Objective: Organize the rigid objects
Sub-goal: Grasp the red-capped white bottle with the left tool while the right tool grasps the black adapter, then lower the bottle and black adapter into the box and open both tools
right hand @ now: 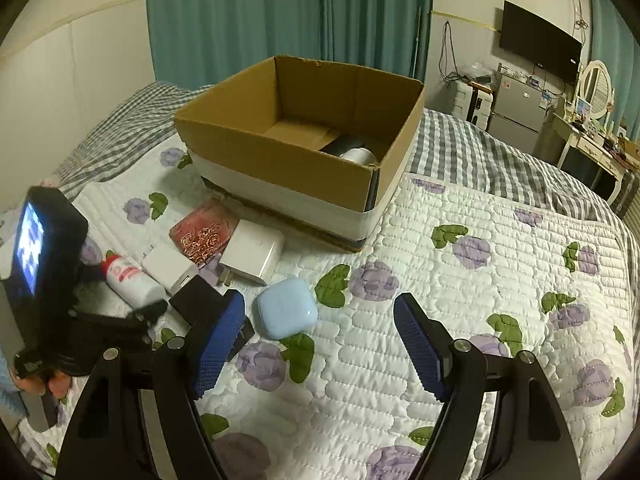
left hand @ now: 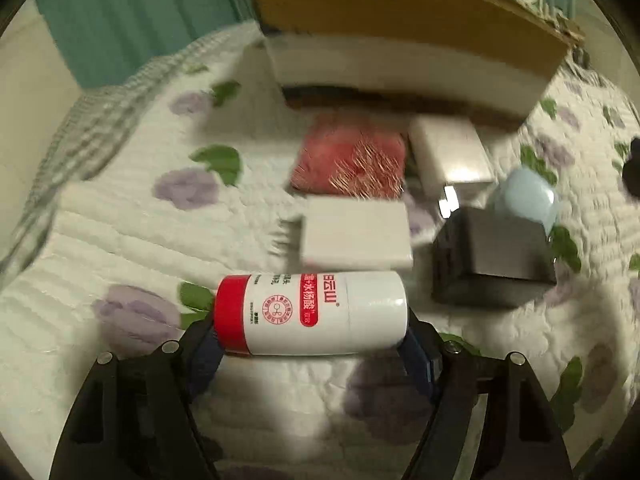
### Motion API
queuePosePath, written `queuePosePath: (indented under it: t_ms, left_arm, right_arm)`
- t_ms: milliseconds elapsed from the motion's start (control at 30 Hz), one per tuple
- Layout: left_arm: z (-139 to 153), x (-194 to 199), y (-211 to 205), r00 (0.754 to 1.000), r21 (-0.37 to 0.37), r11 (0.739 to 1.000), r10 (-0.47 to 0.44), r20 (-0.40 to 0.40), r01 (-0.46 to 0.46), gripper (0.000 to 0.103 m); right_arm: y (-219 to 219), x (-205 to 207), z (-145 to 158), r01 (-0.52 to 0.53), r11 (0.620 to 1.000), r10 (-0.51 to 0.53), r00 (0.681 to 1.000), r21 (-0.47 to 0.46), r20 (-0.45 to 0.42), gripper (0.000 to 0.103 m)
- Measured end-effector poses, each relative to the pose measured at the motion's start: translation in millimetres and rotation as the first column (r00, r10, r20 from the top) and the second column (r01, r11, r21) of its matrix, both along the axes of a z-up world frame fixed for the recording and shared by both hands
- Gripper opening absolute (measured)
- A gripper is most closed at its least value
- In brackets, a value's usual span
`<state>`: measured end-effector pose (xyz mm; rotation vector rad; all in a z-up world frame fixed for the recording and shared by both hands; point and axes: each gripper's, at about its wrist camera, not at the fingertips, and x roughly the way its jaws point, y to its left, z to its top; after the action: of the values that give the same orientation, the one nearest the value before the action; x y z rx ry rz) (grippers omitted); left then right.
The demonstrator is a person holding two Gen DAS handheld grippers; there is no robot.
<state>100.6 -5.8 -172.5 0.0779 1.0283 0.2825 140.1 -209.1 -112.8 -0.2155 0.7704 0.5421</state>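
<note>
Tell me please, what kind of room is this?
Most likely a bedroom. The work surface is a bed with a floral quilt; a wall TV and a dressing table with an oval mirror stand at the back.

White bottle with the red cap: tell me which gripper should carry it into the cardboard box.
Left. The left gripper is already clamped on the white bottle end to end, facing the cardboard box. The right gripper hangs open and empty above the quilt.
</note>
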Motion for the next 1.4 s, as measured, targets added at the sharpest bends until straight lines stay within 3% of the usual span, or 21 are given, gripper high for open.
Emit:
queuePosePath:
  t_ms: [200,333,467,600,767,967,1033,1200,1400]
  left_arm:
    - [25,-14,-9,0.994,-0.001,0.998,-0.058,0.096,0.058,0.076]
    - [41,-24,-12,0.986,-0.017,0.998,-0.060,0.157,0.063,0.076]
    - [43,-22,-1,0.987,-0.052,0.998,-0.030,0.155,0.038,0.076]
    - [45,-26,2,0.987,-0.075,0.997,-0.019,0.159,0.032,0.076]
    - [45,-26,9,0.986,-0.102,0.994,-0.016,0.164,0.033,0.076]
    - [46,-26,9,0.986,-0.103,0.994,-0.018,0.164,0.035,0.076]
    - [46,-26,9,0.986,-0.100,0.994,-0.016,0.169,0.034,0.076]
    - [49,-29,9,0.983,-0.099,0.995,-0.008,0.185,0.027,0.076]
    - [64,-39,2,0.976,-0.084,0.996,-0.021,0.215,0.040,0.076]
  right_arm:
    - [8,-1,-6,-0.059,0.998,0.059,0.998,0.010,-0.014,0.077]
    - [28,-5,-18,-0.168,0.986,0.168,0.985,0.013,-0.045,0.076]
    - [59,-10,-32,-0.302,0.953,0.299,0.952,-0.031,-0.070,0.069]
    - [88,-7,-49,-0.372,0.923,0.365,0.927,-0.100,-0.084,0.066]
    - [96,9,-67,-0.376,0.924,0.362,0.919,-0.068,-0.159,0.065]
    - [94,1,-69,-0.374,0.922,0.357,0.920,-0.094,-0.163,0.061]
    - [91,-2,-68,-0.363,0.926,0.346,0.926,-0.101,-0.155,0.053]
    - [74,-16,-54,-0.317,0.943,0.306,0.946,-0.103,-0.107,0.041]
    - [57,-26,-21,-0.246,0.968,0.243,0.969,-0.057,-0.052,0.039]
